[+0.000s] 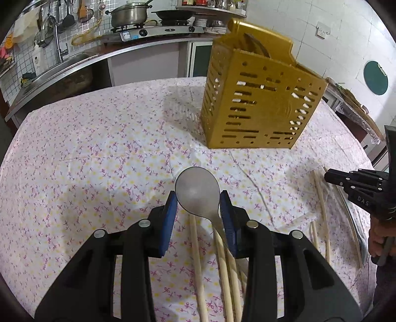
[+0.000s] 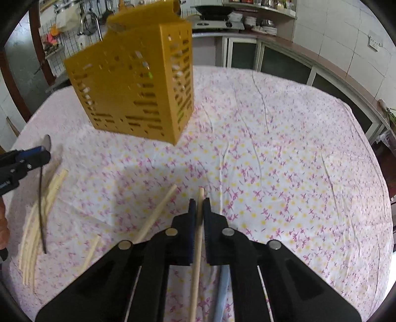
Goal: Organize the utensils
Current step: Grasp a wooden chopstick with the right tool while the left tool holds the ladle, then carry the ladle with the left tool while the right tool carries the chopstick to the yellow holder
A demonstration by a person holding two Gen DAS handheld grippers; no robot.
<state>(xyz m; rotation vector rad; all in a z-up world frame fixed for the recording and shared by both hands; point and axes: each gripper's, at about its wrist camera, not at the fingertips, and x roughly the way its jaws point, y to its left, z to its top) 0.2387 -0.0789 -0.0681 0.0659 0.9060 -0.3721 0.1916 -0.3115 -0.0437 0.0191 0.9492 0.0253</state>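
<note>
Gripping a metal spoon (image 1: pixel 198 192) by the neck between blue pads, left gripper (image 1: pixel 199 204) pointing toward the yellow utensil holder (image 1: pixel 259 104) standing further back on the floral tablecloth (image 1: pixel 99 148), spoon bowl jutting past the fingertips. Clamped on a single wooden chopstick (image 2: pixel 198 237), right gripper (image 2: pixel 198 205) levelled near the holder, chopstick tip poking just beyond the pads. Seen from the right wrist only: loose chopsticks (image 2: pixel 37 223) lying below the holder beside the left gripper, and a pale blue handle (image 2: pixel 221 292) under the right gripper.

White tiled walls (image 1: pixel 279 22); gas stove (image 1: pixel 160 31) on counter; sink (image 1: pixel 61 67) left.
</note>
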